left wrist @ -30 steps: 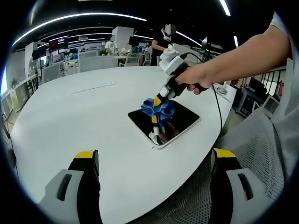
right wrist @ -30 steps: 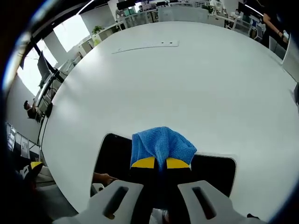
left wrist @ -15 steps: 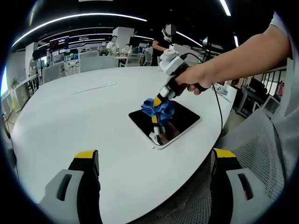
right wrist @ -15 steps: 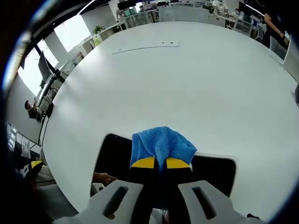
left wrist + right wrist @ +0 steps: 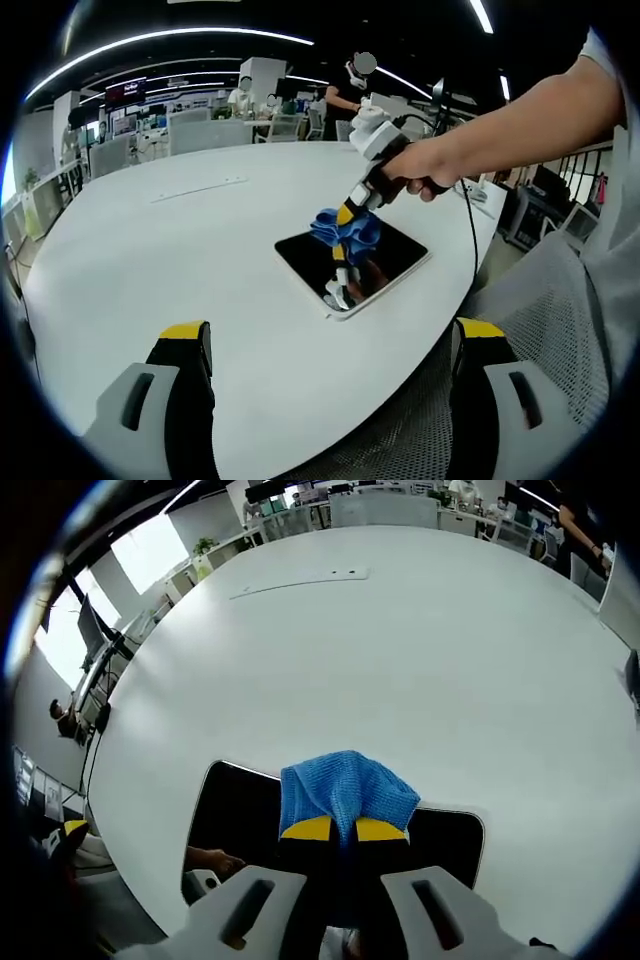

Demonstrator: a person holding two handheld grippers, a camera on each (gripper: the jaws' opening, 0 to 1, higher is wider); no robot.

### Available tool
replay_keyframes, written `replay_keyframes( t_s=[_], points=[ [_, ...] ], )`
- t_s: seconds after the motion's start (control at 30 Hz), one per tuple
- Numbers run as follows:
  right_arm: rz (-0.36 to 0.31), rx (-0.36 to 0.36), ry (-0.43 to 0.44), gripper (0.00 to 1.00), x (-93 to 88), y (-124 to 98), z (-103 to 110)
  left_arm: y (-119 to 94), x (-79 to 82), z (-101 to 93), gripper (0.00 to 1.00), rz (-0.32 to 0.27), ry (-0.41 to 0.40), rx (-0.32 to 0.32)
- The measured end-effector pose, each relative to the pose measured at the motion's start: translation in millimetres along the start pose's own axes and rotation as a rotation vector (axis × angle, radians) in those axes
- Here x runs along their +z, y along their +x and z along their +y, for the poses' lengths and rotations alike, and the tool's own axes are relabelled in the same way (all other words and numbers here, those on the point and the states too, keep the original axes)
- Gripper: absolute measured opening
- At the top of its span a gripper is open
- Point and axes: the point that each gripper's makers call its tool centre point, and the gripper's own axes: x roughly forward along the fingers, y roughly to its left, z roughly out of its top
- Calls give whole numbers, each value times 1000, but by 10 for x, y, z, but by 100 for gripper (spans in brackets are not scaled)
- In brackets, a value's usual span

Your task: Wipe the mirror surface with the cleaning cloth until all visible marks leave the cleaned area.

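A dark rectangular mirror (image 5: 385, 258) with a white rim lies flat on the round white table (image 5: 180, 250), near its edge. A hand holds my right gripper (image 5: 349, 215) over the mirror, shut on a blue cleaning cloth (image 5: 347, 230) that hangs just above the glass. In the right gripper view the cloth (image 5: 345, 790) bunches over the yellow fingertips (image 5: 310, 829), with the mirror (image 5: 235, 805) beneath it. My left gripper (image 5: 330, 345) stands open near the table's front edge, well short of the mirror, with nothing between its jaws.
A thin flat strip (image 5: 200, 188) lies on the far side of the table. Office desks, chairs and people stand beyond it. A grey mesh chair (image 5: 520, 330) sits at the table's near right edge.
My right gripper has lifted slightly with the cloth and shifted a little right over the mirror. The left gripper has not moved.
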Motion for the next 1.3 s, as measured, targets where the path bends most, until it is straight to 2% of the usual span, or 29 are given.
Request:
replay_keyframes(
  t_s=[0.63,0.9,1.3],
  points=[
    [6,-37,4,0,-73,-87,-274,4,5,8,99,-2,4,3],
    [1,-42,11,0,-76,-81,-264,6,1,11,99,0,4,4],
    [-8,-42,18,0,-222,-152,-190,6,-5,7,99,1,8,3]
  ],
)
